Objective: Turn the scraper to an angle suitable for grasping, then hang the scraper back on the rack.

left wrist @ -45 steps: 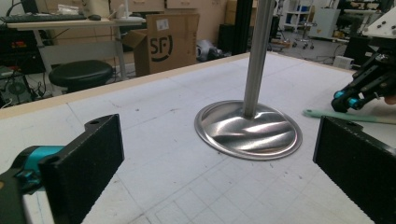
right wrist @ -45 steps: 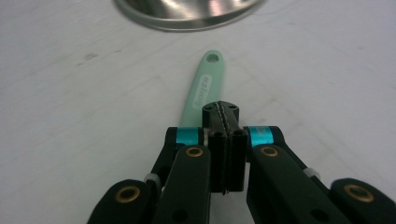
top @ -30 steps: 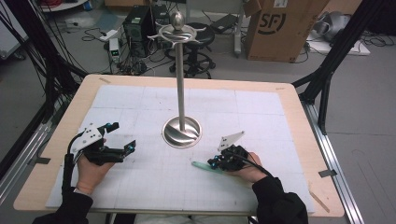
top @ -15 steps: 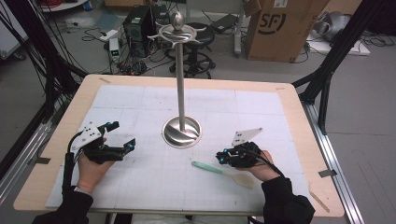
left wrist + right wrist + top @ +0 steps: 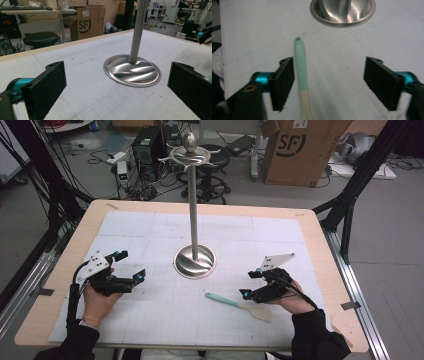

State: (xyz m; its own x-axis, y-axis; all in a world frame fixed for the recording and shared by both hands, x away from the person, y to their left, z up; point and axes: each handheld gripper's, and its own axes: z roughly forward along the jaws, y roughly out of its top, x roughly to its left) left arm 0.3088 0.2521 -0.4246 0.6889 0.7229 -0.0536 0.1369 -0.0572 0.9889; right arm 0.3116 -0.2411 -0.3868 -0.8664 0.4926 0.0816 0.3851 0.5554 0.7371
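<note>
The spatula (image 5: 237, 303) is lying flat near the counter's (image 5: 320, 240) front edge, right of the steel stand (image 5: 194, 261), its mint handle pointing toward the stand's base. The right hand-held gripper (image 5: 248, 284) has just been opening its jaws; they are gaping around the handle without pressing it, probably a release. The left hand-held gripper (image 5: 131, 264) is waiting by the left edge, jaws apart and holding nothing.

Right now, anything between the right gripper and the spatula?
Nothing visible. The spatula lies flat on the table mat, its mint handle running between the right gripper's jaws, near one pad and touching neither. The jaws have just been opening. The stand's base sits clear beyond the handle tip.
</note>
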